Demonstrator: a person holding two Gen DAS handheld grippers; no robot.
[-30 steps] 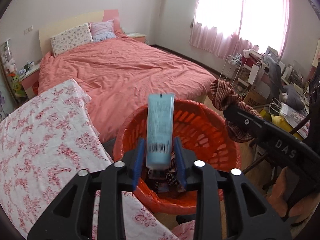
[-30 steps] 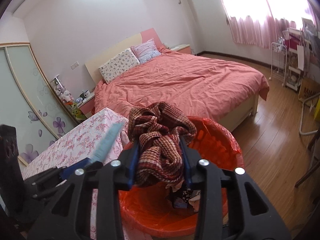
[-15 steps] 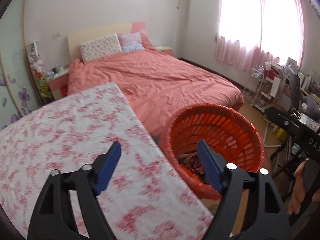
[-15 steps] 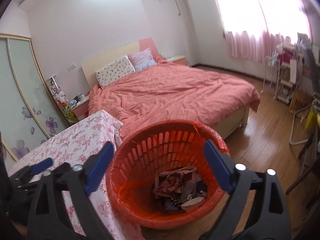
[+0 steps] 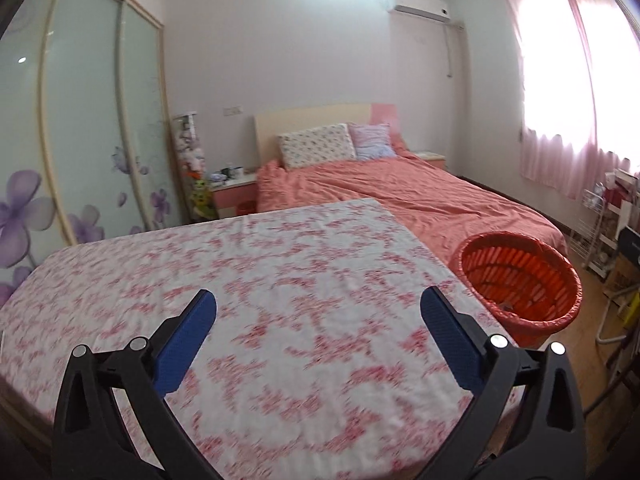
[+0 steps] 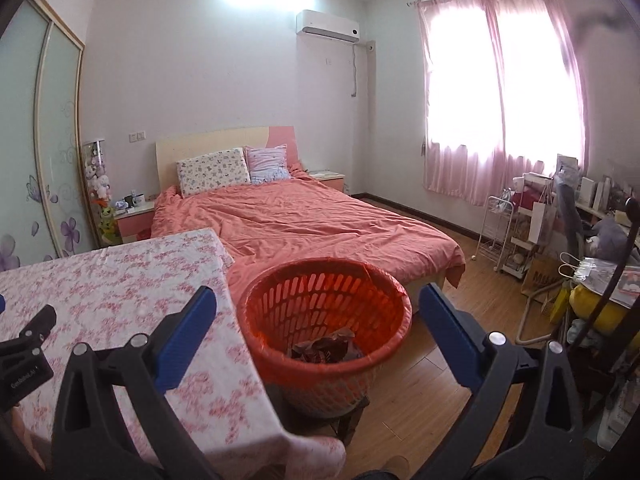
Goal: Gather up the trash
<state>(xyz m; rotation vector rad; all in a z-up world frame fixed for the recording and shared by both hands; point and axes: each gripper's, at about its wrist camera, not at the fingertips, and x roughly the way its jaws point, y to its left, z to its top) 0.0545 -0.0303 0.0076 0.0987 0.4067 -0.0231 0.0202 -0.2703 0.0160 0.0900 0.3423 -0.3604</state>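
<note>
An orange plastic basket (image 6: 320, 384) with a red liner stands on the wooden floor beside the table, and dark crumpled trash (image 6: 324, 348) lies in its bottom. In the left wrist view the basket (image 5: 520, 280) is off to the right, past the table's corner. My left gripper (image 5: 318, 296) hangs over the floral tablecloth (image 5: 280, 260); its jaws are opening and nothing is between them. My right gripper (image 6: 317, 292) is open and empty, with the basket framed between its fingers but farther off. No loose trash shows on the cloth.
A bed with a pink cover (image 6: 300, 220) lies behind the basket and table (image 6: 100, 292). Sliding wardrobe doors (image 5: 80, 140) fill the left wall. A rack, a chair and bags (image 6: 580, 240) crowd the right side. Bare wooden floor (image 6: 420, 380) lies right of the basket.
The left gripper let go of the blue tube and the right let go of the checked cloth over the basket. Both jaws opened wide, drew back from the basket and swung left, the left over the table.
</note>
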